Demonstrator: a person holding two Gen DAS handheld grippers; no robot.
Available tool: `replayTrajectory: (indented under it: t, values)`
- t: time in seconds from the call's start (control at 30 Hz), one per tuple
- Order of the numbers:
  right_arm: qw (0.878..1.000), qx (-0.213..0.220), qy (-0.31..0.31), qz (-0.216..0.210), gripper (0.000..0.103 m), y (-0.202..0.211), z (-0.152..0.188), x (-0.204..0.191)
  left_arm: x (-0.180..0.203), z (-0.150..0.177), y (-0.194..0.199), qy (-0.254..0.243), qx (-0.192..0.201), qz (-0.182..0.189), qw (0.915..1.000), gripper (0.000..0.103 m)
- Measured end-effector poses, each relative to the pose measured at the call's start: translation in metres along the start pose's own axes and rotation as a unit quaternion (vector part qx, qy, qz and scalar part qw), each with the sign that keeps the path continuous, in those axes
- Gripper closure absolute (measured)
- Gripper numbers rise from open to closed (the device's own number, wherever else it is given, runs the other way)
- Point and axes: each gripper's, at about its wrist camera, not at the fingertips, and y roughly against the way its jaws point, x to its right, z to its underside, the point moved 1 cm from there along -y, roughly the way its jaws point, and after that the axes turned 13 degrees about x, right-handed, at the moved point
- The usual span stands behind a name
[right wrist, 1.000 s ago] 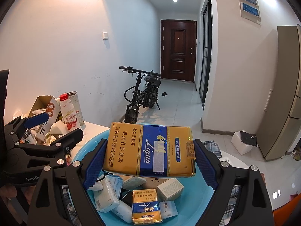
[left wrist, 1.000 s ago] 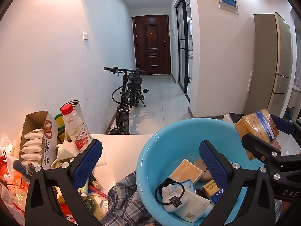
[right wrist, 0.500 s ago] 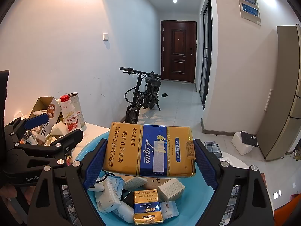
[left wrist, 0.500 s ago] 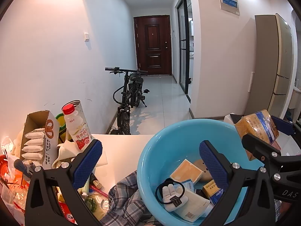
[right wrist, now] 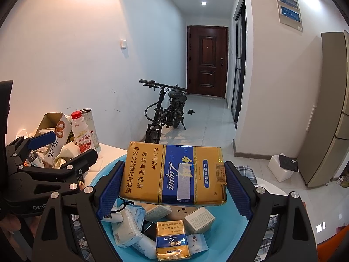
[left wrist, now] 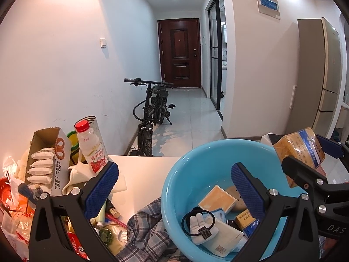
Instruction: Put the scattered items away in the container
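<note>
My right gripper (right wrist: 172, 187) is shut on a gold and blue cigarette carton (right wrist: 174, 172), held level above the light blue basin (right wrist: 231, 240). Both blue pads press the carton's short ends. The same carton (left wrist: 298, 150) shows at the right of the left wrist view, over the basin's far rim (left wrist: 209, 148). Inside the basin lie a small gold and blue pack (right wrist: 172, 242), tissue packets, small boxes and a white toy with a black hair tie (left wrist: 199, 224). My left gripper (left wrist: 174, 187) is open, empty, straddling the basin's left rim.
On the white table (left wrist: 144, 170), left of the basin, stand a red-capped drink bottle (left wrist: 91, 146), an open snack box (left wrist: 48, 161) and mixed clutter. A plaid cloth (left wrist: 144, 229) lies under the basin. A bicycle (left wrist: 152, 113) is parked in the hallway beyond.
</note>
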Motion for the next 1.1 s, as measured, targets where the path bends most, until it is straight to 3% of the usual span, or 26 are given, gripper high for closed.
replayTrajectory:
  t: [0.73,0.9,1.1]
  values:
    - [1.0,0.007,0.01,0.006,0.012,0.0061,-0.0004,-0.0027,0.0027,-0.0008,0.0054,-0.018,0.007,-0.004,0.9998,0.001]
    - [0.999,0.011,0.009,0.031,0.0,0.0077,-0.0023,0.0028,0.0025,-0.0011,0.0056,-0.016,0.007,0.004,0.9998,0.001]
    - [0.999,0.003,0.01,0.036,0.0,0.0057,-0.0026,0.0034,0.0034,-0.0035,0.0068,-0.025,0.012,-0.008,0.9996,0.001]
